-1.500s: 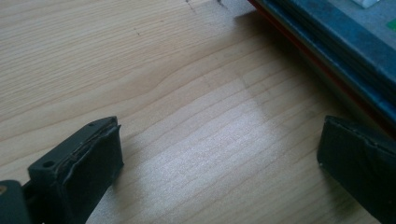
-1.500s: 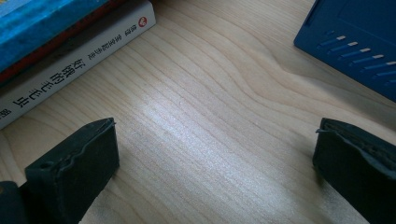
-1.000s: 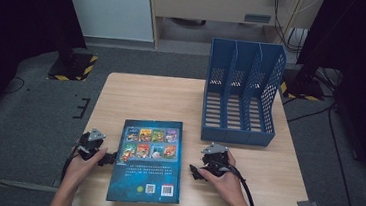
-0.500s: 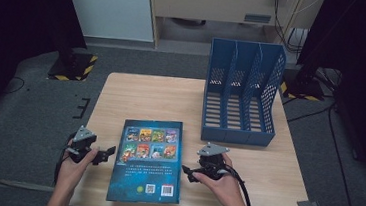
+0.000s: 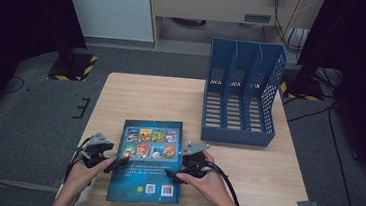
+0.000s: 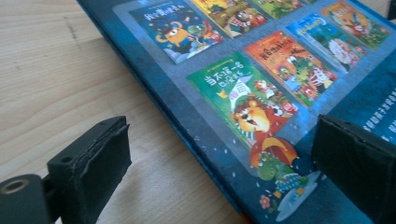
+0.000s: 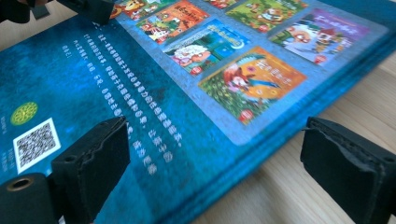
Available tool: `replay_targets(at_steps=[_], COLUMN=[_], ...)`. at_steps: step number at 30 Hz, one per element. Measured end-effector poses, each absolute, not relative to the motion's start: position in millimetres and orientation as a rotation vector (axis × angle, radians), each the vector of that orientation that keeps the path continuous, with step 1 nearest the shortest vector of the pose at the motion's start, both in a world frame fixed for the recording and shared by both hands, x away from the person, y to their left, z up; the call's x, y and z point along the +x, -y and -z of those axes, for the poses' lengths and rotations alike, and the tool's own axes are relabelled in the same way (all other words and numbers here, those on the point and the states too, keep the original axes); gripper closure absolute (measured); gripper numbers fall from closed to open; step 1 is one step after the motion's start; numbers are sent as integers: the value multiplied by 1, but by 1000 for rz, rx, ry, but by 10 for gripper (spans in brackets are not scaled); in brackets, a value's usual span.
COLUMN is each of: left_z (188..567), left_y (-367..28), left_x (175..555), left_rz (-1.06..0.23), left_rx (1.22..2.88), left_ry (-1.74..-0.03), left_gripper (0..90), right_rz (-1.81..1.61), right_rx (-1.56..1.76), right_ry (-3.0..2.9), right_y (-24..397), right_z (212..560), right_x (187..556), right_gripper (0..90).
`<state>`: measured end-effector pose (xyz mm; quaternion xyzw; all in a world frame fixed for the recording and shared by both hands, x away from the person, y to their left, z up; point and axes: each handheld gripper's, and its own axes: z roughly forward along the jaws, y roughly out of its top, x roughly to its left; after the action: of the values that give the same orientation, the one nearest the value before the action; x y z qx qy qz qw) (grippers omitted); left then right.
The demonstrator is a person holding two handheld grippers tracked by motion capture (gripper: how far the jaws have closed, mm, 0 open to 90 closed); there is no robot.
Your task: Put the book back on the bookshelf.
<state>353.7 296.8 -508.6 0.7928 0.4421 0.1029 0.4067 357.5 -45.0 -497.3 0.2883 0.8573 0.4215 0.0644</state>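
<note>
Blue hardback book (image 5: 148,162) lies flat, back cover up, near the front edge of the wooden table (image 5: 146,95), well apart from the blue three-slot file rack (image 5: 241,100) standing at the far right. The left gripper (image 5: 115,166) sits at the book's left edge, jaws spread wide after easing slightly inward; one pad is over bare wood, the other over the cover, neither pressing. The right gripper (image 5: 170,174) sits at the book's right edge, jaws likewise spread, straddling that edge without pinching it. Both hands hold their grippers low, just above the table
</note>
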Motion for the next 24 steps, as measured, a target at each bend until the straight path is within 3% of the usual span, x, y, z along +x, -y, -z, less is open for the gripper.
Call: replay_targets(at_steps=[13,18,24], left_z=[514,519,518], left_y=[-289,-291,-290], left_x=[356,362,363], left_rz=[-155,-62,-66], left_rx=[2006,1986,1999], left_ry=[-1078,-1085,-1068], left_gripper=[9,6,8], right_rz=[-1301,-1362,-1375], right_rx=[968,1022,1057], right_ry=[-2604,-2620,-2632], right_y=[40,41,37], right_z=[511,516,518], right_x=[376,385,387], right_gripper=[1,6,6])
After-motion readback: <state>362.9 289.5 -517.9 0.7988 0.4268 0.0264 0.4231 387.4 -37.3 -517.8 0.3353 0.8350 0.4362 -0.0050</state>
